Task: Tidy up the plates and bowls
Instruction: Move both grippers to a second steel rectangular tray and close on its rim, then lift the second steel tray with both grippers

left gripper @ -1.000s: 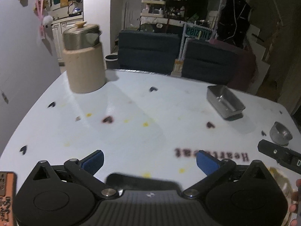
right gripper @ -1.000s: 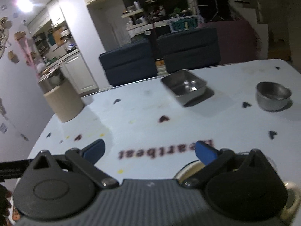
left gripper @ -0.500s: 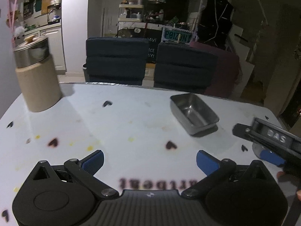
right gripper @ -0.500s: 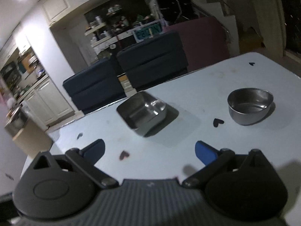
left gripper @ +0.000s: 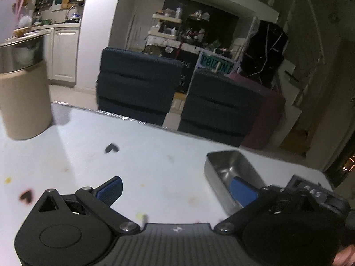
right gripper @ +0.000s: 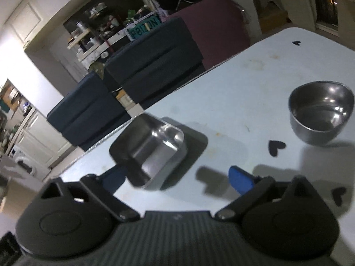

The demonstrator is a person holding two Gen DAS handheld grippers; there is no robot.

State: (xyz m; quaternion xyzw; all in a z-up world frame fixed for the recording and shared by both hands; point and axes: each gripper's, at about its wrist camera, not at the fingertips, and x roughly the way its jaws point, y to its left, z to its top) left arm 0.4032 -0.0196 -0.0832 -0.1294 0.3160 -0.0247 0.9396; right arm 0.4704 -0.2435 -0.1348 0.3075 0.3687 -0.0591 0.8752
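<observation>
Around the pale worktop, two dark blue chairs stand at its far edge, with a maroon seat beside them and cluttered shelves behind. At the far left of the left wrist view, a beige canister with a steel lid stands on the worktop, well apart from the dishes. Small black heart marks dot the surface. Nothing stands between either tool and the rectangular steel tray, which rests on the worktop near its far edge. The right hand-held gripper has just been narrowing its jaws but they are still spread wide, the left blue pad just beside the tray's near left corner; whether it touches cannot be told. The round steel bowl sits to the right, well apart from the tray. The left hand-held gripper is released and empty, with the tray just past its right fingertip.
</observation>
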